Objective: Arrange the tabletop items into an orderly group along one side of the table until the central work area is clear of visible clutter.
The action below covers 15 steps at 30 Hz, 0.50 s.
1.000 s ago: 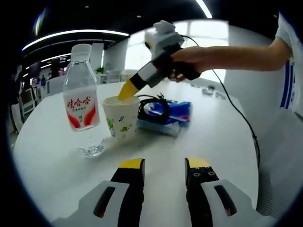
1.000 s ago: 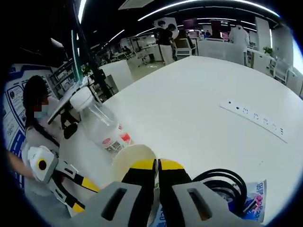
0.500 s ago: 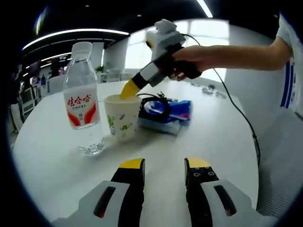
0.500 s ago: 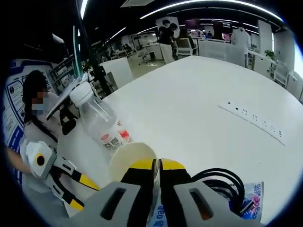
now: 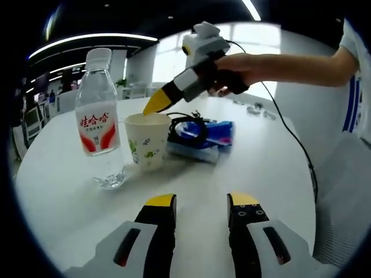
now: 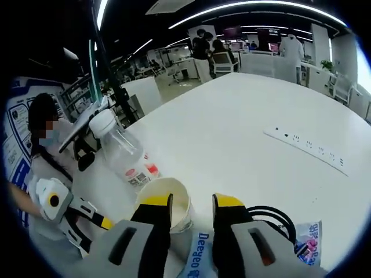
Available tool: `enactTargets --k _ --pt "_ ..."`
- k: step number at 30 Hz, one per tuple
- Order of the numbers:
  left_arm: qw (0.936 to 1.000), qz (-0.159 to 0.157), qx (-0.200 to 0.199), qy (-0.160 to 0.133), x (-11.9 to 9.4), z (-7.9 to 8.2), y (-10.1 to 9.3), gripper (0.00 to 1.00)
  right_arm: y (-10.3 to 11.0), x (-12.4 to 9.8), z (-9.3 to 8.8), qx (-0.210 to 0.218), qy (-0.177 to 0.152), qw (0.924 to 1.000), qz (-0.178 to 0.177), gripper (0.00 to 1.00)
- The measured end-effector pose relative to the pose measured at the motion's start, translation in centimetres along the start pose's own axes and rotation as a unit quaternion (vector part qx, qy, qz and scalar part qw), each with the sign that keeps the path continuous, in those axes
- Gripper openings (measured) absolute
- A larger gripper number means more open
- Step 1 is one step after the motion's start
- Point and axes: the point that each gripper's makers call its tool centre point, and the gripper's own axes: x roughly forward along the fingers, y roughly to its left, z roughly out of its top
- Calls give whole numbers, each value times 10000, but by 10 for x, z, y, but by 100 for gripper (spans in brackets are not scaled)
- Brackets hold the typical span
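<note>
right claw [image 6: 192, 204] now open, off paper cup [image 6: 164, 202]

- A white surface [image 6: 243, 121] carries everything; it is round-edged and bare across most of its far side.
- A white power strip [image 6: 306, 150] lies flat on it, well apart from the near cluster.
- A black cord [image 5: 295, 145] trails over the surface's edge.
- Ceiling light strips [image 6: 232, 7] run across a dark ceiling.
- People [image 6: 203, 49] stand among desks and chairs far behind.
- A seated person [image 6: 43, 145] is at the surface's edge.
- Bright windows [image 5: 255, 40] sit beyond.
</note>
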Motion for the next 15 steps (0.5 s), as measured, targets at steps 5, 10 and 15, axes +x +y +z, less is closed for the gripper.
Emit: enactTargets --k 5,10,15 --pt "10000 -5 -44 -8 0 2 -1 33 -1 -11 -7 -223 23 9997 21 40" --pt "9999 102 -38 -68 -1 6 6 36 1 -23 -19 -330 100 9994 103 47" --pt "9998 144 -117 -60 -4 6 10 39 4 -34 -32 -498 187 9985 153 56"
